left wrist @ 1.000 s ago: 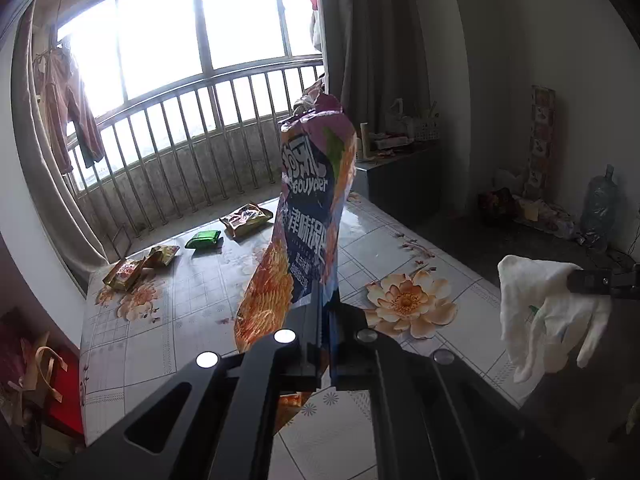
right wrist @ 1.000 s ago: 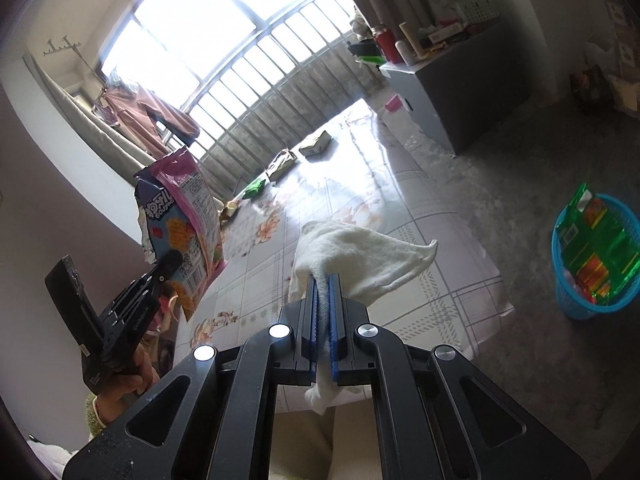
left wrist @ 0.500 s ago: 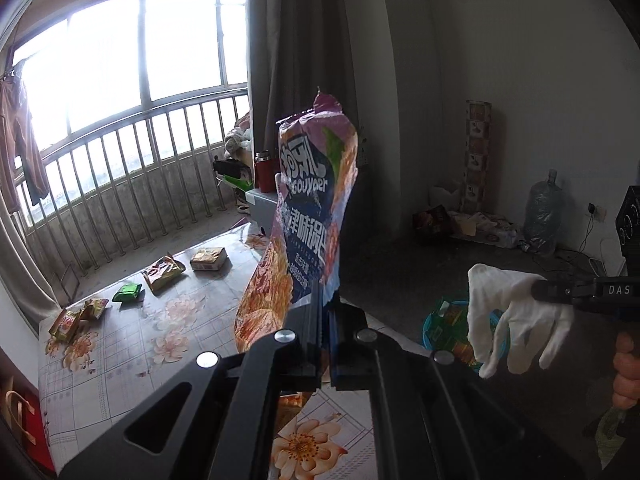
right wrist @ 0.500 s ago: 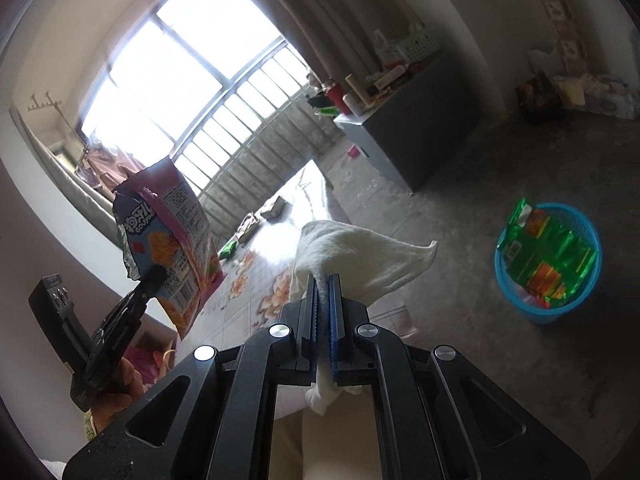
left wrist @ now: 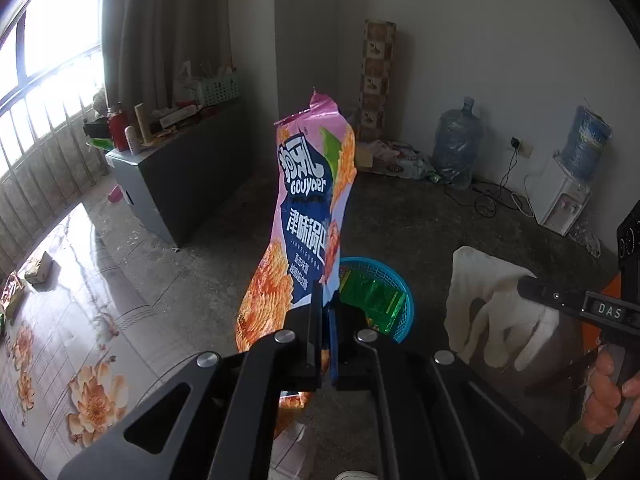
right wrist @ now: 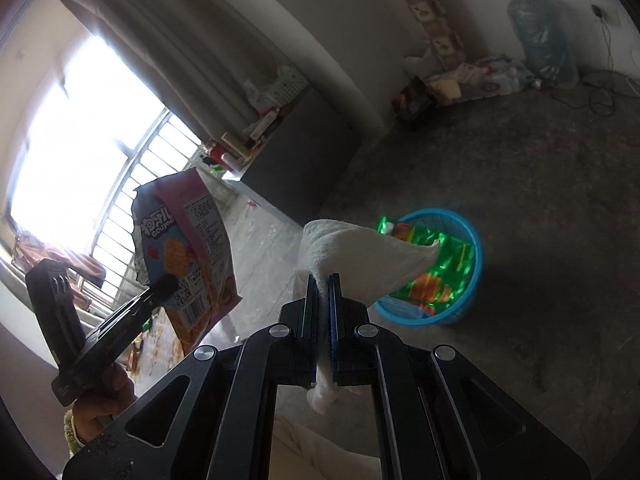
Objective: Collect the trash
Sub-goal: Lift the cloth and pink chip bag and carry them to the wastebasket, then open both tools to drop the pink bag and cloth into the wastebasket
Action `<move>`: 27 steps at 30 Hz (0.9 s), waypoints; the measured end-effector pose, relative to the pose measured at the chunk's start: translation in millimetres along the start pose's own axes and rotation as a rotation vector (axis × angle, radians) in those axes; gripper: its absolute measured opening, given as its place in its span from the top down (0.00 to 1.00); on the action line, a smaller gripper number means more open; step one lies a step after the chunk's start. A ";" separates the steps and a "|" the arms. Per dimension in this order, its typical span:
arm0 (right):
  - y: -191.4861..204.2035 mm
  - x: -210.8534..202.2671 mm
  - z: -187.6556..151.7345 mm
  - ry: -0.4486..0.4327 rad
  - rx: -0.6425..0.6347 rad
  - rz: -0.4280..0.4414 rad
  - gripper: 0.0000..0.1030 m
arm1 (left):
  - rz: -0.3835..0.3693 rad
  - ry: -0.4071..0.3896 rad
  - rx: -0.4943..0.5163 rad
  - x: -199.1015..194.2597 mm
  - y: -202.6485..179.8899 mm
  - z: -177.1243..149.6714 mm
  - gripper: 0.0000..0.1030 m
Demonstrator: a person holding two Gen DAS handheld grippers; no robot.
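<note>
My left gripper [left wrist: 325, 312] is shut on a tall pink and blue snack bag [left wrist: 310, 216], which stands upright in front of the camera. The same snack bag [right wrist: 188, 252] shows at the left of the right wrist view, pinched by the left gripper [right wrist: 162, 286]. My right gripper [right wrist: 323, 292] is shut on a white glove [right wrist: 360, 260]; in the left wrist view that white glove [left wrist: 492, 304] hangs at the right from the right gripper [left wrist: 524, 286]. A blue basket [right wrist: 466, 304] with green wrappers [right wrist: 436, 272] sits on the floor beyond both; the blue basket [left wrist: 394, 284] lies just behind the bag.
A flowered tablecloth [left wrist: 60, 320] covers the table at the left, with a few wrappers [left wrist: 38, 268] on it. A grey cabinet [left wrist: 180, 184] stands by the curtain. Water bottles [left wrist: 456, 148], a dispenser [left wrist: 560, 200] and cables line the far wall. Bare concrete floor [right wrist: 540, 220] surrounds the basket.
Both grippers have swung from the table toward the room's right, each still holding its item. The blue basket has come into the middle of both views and looks nearer.
</note>
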State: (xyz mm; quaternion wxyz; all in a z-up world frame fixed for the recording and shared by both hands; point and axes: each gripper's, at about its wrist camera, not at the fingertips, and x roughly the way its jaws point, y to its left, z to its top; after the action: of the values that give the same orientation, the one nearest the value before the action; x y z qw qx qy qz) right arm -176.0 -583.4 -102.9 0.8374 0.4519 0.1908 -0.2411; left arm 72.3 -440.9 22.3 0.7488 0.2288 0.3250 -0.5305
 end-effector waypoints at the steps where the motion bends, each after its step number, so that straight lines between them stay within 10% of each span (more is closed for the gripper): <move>1: -9.5 1.2 -0.1 0.003 0.016 -0.012 0.97 | -0.003 0.026 0.012 18.1 -8.3 4.2 0.98; 12: -79.8 7.7 2.9 0.024 0.183 -0.113 0.97 | -0.033 0.272 -0.019 209.3 -60.7 20.3 0.96; 16: -91.9 13.4 3.7 0.046 0.204 -0.137 0.97 | -0.068 0.353 -0.108 257.5 -63.9 10.5 0.61; 27: -87.2 55.3 10.2 0.122 0.171 -0.119 0.97 | -0.076 0.243 -0.216 210.5 -27.0 35.3 0.44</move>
State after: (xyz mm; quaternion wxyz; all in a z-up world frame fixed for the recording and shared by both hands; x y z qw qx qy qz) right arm -180.3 -646.3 -185.3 0.7671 0.5232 0.2465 -0.2777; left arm 103.0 -610.1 -107.0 0.7038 0.1971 0.4765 -0.4887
